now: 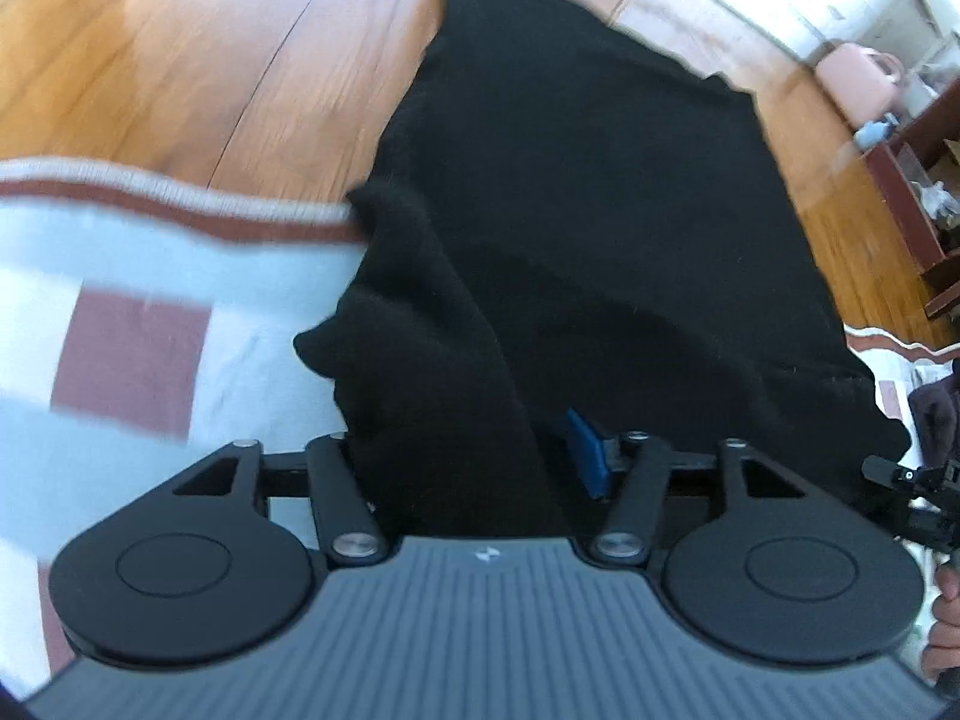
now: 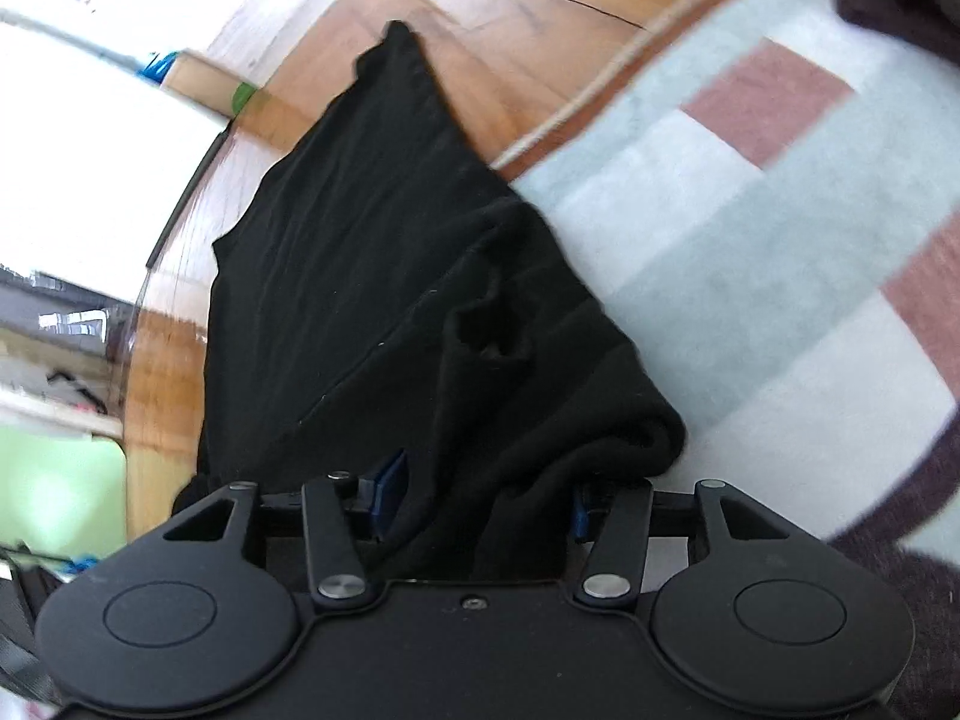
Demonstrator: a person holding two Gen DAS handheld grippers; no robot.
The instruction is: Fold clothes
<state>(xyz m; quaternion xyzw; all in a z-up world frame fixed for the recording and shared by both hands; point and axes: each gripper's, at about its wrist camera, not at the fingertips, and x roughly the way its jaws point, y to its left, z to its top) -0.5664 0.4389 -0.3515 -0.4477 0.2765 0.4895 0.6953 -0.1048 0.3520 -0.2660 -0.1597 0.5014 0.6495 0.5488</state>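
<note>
the left gripper (image 1: 474,468) and right gripper (image 2: 480,504) each pinch the black top (image 1: 570,210), which hangs toward 12 o'clock over the rug (image 2: 750,252), so folding looks barely started.

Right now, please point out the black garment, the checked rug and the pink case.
black garment (image 1: 570,192): left wrist view, middle of the spread cloth.
checked rug (image 2: 750,252): right wrist view, a pale grey square.
pink case (image 1: 855,75): left wrist view, its front face.
</note>
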